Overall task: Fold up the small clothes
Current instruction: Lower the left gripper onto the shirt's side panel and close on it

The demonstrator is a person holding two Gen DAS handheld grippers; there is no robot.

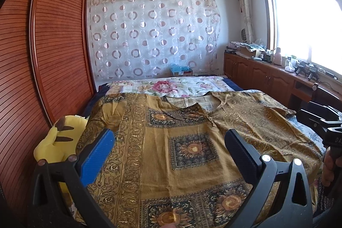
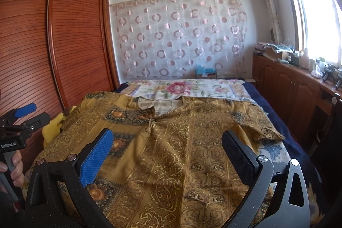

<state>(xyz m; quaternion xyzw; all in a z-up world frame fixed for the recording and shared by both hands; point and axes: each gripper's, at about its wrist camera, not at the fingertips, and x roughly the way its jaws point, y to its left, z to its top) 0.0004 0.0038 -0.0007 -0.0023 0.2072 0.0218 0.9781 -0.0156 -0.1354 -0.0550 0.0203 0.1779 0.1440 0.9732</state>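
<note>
A mustard-gold patterned short-sleeved top (image 1: 188, 142) (image 2: 181, 142) lies spread flat on the bed, neckline toward the far wall and sleeves out to both sides. My left gripper (image 1: 170, 140) hovers above its left half, open, with nothing between the blue pad and the black pad. Over the garment's right half my right gripper (image 2: 167, 140) is also open and holds nothing. In the right wrist view the left gripper (image 2: 23, 119) shows at the far left with a hand on its handle. The right gripper's body (image 1: 322, 119) appears at the right edge of the left wrist view.
A floral sheet (image 1: 171, 84) covers the bed beyond the top. A yellow plush toy (image 1: 57, 142) lies at the bed's left edge by the slatted wooden wardrobe (image 1: 42, 57). A low cabinet (image 1: 267, 74) with clutter runs under the window on the right.
</note>
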